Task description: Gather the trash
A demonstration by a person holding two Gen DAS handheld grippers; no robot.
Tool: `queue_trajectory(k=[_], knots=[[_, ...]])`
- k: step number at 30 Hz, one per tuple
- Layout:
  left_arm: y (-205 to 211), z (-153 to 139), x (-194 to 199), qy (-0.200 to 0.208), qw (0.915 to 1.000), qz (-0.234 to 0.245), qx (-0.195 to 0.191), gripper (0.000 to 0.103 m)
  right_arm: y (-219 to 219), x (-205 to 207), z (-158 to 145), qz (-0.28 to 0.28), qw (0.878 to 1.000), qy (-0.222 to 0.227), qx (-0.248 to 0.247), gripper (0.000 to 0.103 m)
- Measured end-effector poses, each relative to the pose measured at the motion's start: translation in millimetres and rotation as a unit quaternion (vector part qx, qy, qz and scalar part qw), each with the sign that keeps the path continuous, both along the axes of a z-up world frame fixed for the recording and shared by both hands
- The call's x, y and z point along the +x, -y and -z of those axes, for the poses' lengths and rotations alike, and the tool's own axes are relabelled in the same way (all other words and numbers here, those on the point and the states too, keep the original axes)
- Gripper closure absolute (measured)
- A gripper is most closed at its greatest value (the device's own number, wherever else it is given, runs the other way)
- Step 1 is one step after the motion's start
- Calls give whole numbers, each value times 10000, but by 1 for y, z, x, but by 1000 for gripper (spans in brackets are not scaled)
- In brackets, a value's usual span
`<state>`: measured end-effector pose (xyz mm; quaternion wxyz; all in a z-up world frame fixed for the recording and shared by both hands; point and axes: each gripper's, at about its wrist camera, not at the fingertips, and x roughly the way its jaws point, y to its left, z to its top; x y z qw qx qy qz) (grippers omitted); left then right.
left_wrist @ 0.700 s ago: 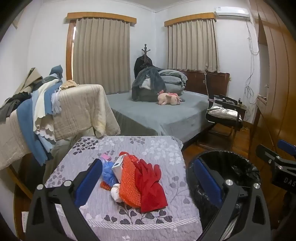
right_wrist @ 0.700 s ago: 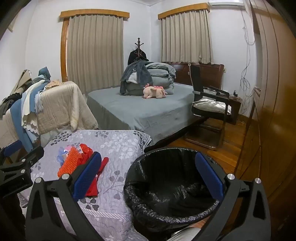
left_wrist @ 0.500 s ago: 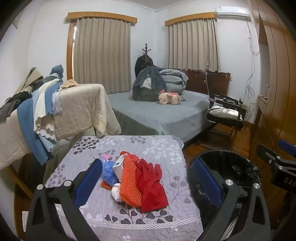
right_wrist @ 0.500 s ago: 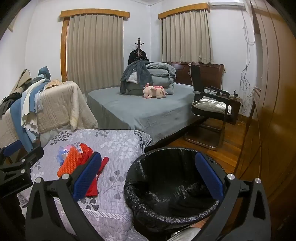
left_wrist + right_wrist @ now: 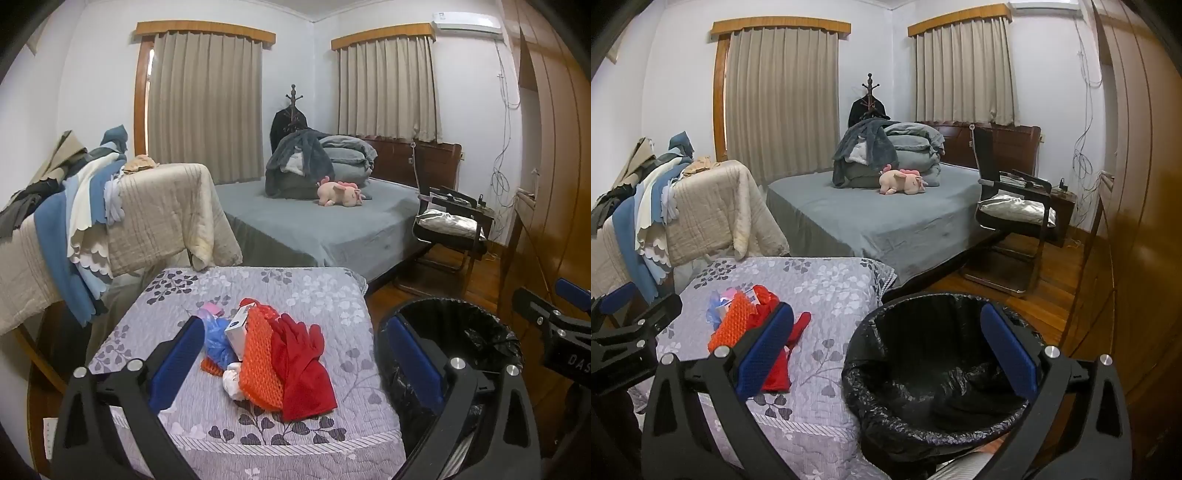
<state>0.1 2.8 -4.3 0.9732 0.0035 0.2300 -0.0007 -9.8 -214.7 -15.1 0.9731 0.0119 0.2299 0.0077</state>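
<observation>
We hold the left tool (image 5: 291, 354) spread wide above the trash pile (image 5: 271, 360), gripping nothing; the right tool (image 5: 886, 350) hangs released over the black-lined bin (image 5: 934, 387). The pile of red gloves, orange mesh and a small box lies mid-tabletop (image 5: 258, 439), on a floral grey cloth, left of the bin. Beyond the tabletop stands a grey bed (image 5: 325, 225) with a pink plush toy (image 5: 341, 194).

Domestic bedroom. Contents: bed (image 5: 332, 225) with grey cover, bearing folded quilts (image 5: 347, 155) and a pink plush toy (image 5: 341, 194); two curtained windows (image 5: 207, 107) under wooden pelmets; coat stand (image 5: 293, 107) in the corner; wall-mounted air conditioner (image 5: 467, 21); wooden wardrobe (image 5: 1134, 177); blankets draped over a rack (image 5: 140, 214); black chair (image 5: 1012, 218); wooden floor (image 5: 1067, 273).
</observation>
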Motion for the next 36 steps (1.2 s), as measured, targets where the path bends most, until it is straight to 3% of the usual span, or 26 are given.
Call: queue_trajectory(k=[36], knots=[[-5, 1, -3, -27, 10000, 1, -11, 6, -1, 2, 0, -5, 10000, -37, 3, 5]])
